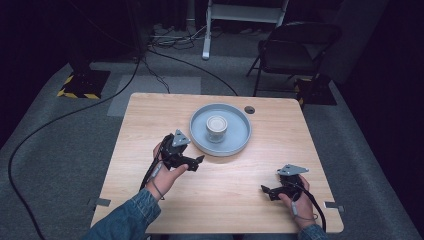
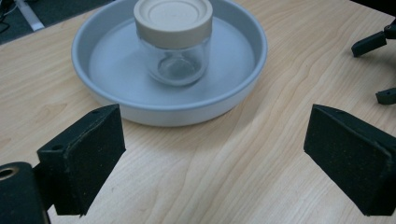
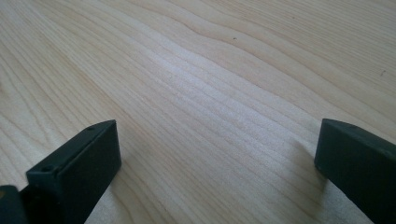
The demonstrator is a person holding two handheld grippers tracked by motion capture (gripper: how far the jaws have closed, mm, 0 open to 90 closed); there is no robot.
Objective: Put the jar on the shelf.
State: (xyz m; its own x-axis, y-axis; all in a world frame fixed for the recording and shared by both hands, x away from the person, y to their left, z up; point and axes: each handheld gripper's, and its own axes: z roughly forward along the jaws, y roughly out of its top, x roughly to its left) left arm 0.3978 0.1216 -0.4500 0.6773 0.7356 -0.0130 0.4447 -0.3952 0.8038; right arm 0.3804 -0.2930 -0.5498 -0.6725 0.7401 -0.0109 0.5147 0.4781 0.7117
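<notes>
A pale wooden worktop (image 1: 150, 120) stood on grey carpet (image 1: 55, 160) in a dim room. At one o'clock sat a black folding chair (image 1: 292, 50); at twelve, a white frame (image 1: 240, 15). Black cables (image 1: 60, 117) trailed from eleven, near a hazard-striped base (image 1: 82, 85) at ten.

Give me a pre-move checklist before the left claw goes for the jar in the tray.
1. Left claw open wide enough for the jar: ok, jaws stand far apart.
2. Jar upright with its beige lid on: ok.
3. Jar sits inside the grey tray, near its middle: ok.
4. Path from left claw to tray free of other things: ok, bare wooden table between them.
5. Right claw out of the way: ok, open and low over the table near the person's edge.
6. Lid screwed tight: cannot tell.
</notes>
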